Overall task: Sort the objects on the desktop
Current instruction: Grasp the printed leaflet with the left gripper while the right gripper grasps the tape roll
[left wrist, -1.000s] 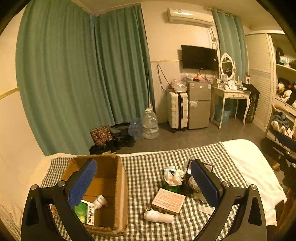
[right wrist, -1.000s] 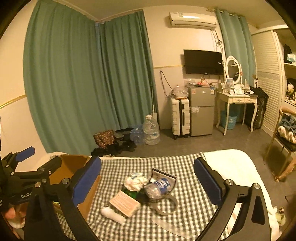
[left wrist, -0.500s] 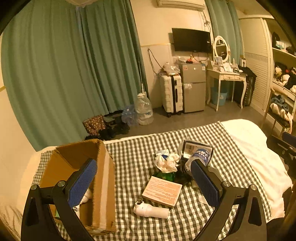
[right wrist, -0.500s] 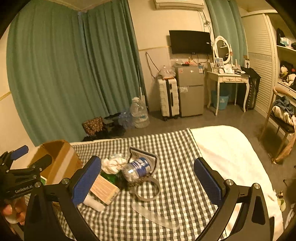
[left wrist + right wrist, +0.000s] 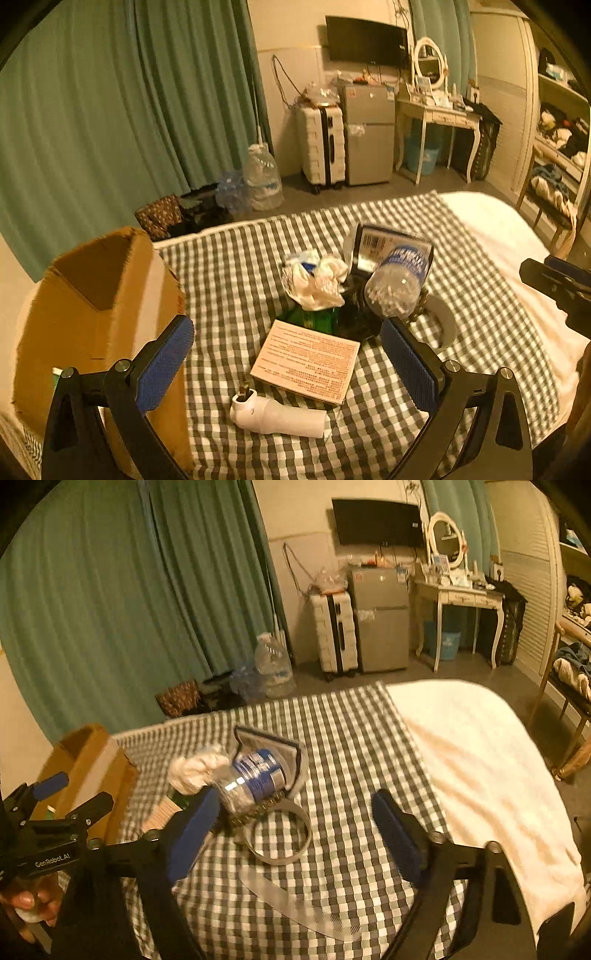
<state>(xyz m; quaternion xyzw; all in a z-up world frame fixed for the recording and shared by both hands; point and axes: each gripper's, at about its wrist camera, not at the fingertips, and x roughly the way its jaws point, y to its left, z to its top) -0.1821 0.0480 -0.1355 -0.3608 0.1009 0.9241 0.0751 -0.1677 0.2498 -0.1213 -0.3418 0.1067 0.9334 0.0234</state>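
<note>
On the checkered cloth (image 5: 236,266) lies a pile: a pink flat box (image 5: 306,360), a white cylindrical device (image 5: 277,415), crumpled white paper (image 5: 317,282), a green item (image 5: 310,317), a clear water bottle (image 5: 397,284) lying against an open dark case (image 5: 388,243), and a tape ring (image 5: 279,830). A cardboard box (image 5: 96,317) stands at the left. My left gripper (image 5: 286,367) is open and empty, above the pink box and white device. My right gripper (image 5: 293,834) is open and empty, above the tape ring, with the bottle (image 5: 251,779) just beyond.
A flat translucent strip (image 5: 299,904) lies on the cloth near the front. A white blanket (image 5: 476,760) covers the bed's right part. Beyond the bed's far edge are green curtains (image 5: 147,110), water jugs (image 5: 262,179), a suitcase (image 5: 321,146), a small fridge and a dressing table.
Both grippers have moved forward and down toward the pile, which now looks larger. The left gripper has shifted right, away from over the cardboard box. Both stay open.
</note>
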